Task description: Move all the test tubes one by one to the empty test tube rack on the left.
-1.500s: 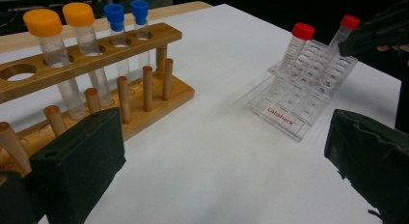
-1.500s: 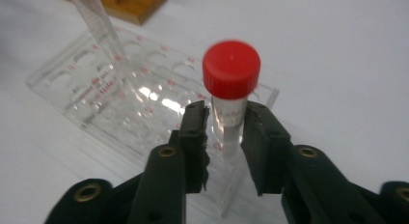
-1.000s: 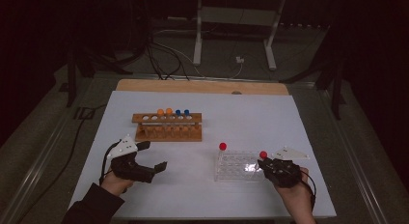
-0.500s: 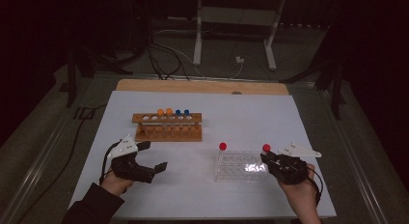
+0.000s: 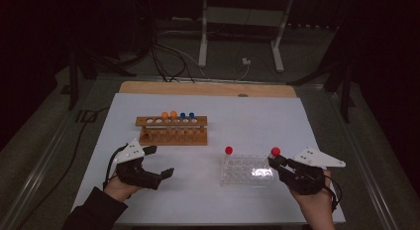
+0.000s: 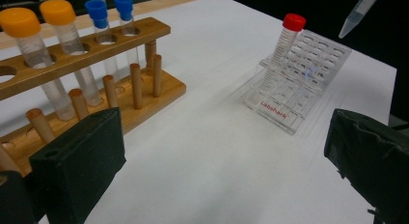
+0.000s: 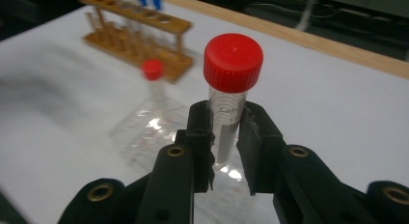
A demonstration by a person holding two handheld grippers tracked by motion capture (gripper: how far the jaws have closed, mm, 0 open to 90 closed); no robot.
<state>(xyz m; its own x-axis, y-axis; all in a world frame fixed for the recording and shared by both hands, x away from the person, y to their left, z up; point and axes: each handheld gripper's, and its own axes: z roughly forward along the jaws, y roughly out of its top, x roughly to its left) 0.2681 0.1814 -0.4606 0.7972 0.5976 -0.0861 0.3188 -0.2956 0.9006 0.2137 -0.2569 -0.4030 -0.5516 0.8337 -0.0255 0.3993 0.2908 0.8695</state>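
Raised since a second ago, right gripper (image 7: 225,137) clamps 1 red-capped tube (image 7: 231,89) above clear rack (image 5: 247,171), clearing wells; left gripper (image 5: 154,163) gapes empty.

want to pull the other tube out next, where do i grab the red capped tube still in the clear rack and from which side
Grip the red capped tube on its bare wall just under the cap, above the clear rack. It stands leaning in a corner slot with no neighbours, so probably come level from the open table side, jaws either side of the wall, then lift along its lean.
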